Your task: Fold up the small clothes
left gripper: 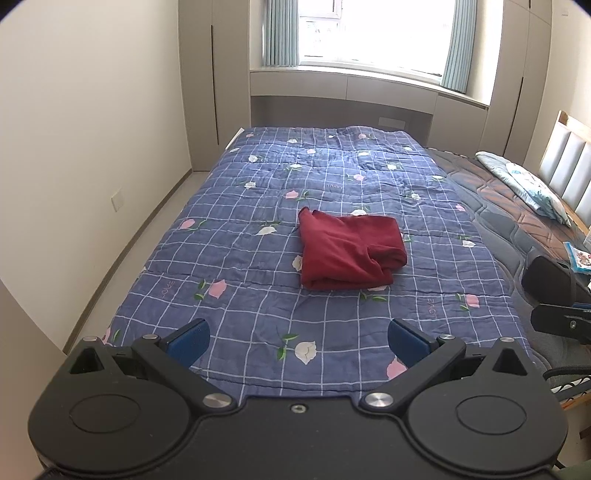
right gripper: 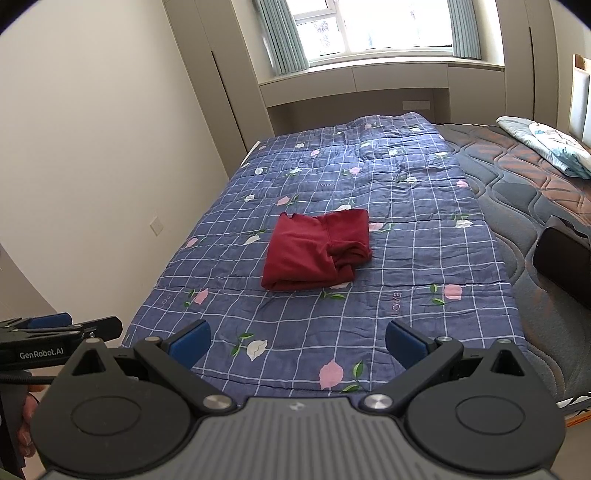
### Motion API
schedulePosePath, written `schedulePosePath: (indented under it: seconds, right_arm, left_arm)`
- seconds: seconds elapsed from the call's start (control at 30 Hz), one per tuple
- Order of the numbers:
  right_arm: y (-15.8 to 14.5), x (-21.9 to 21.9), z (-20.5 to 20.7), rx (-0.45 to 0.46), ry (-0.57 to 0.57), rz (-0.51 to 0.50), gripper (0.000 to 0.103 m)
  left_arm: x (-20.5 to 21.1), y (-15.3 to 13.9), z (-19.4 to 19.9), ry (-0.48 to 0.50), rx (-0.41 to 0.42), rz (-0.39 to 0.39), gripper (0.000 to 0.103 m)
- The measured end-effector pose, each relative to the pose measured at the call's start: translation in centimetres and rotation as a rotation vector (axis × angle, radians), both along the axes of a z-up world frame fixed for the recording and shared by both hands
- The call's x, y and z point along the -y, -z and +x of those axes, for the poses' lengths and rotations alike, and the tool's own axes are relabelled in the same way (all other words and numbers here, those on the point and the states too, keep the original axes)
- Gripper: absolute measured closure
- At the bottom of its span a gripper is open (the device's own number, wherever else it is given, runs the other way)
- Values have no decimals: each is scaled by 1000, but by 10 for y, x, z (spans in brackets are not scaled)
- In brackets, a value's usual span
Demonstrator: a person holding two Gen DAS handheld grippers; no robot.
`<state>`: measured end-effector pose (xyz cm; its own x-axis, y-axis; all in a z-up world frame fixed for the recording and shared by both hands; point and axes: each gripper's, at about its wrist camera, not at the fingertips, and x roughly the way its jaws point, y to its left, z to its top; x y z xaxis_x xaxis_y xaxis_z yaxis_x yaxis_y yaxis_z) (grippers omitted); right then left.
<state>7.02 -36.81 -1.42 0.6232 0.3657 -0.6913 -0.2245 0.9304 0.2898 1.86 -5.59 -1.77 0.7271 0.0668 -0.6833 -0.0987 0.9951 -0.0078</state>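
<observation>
1. The left gripper hung above the near end of the quilt, its blue-padded jaws spread wide with nothing between them.
2. The right gripper hung likewise over the near end of the quilt, jaws wide apart and empty.
3. The two tools were side by side: the left wrist view caught part of the right one at its right edge, and the right wrist view caught the left one, marked "GenRobot.AI", at its lower left edge.
4. The red garment lay folded into a rough rectangle near the middle of the quilt, well apart from both grippers.
5. Its near right corner was bunched, with rumpled layers showing at the fold.
6. The quilt was blue with a white grid and pink and white flowers, and it covered the left part of the mattress.
7. The bare quilted mattress showed to the right of the quilt.
8. A pale patterned pillow lay at the far right, by the padded headboard.
9. A curtained window stood at the far end of the room, beyond the bed.
</observation>
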Motion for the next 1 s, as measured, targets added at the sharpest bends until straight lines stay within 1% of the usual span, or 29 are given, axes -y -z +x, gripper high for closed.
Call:
schedulePosePath:
  seconds: [1.0]
  right_arm:
    - [1, 1, 0, -7, 4, 5, 0]
  left_arm:
    - [5, 2, 1, 7, -4, 0, 1]
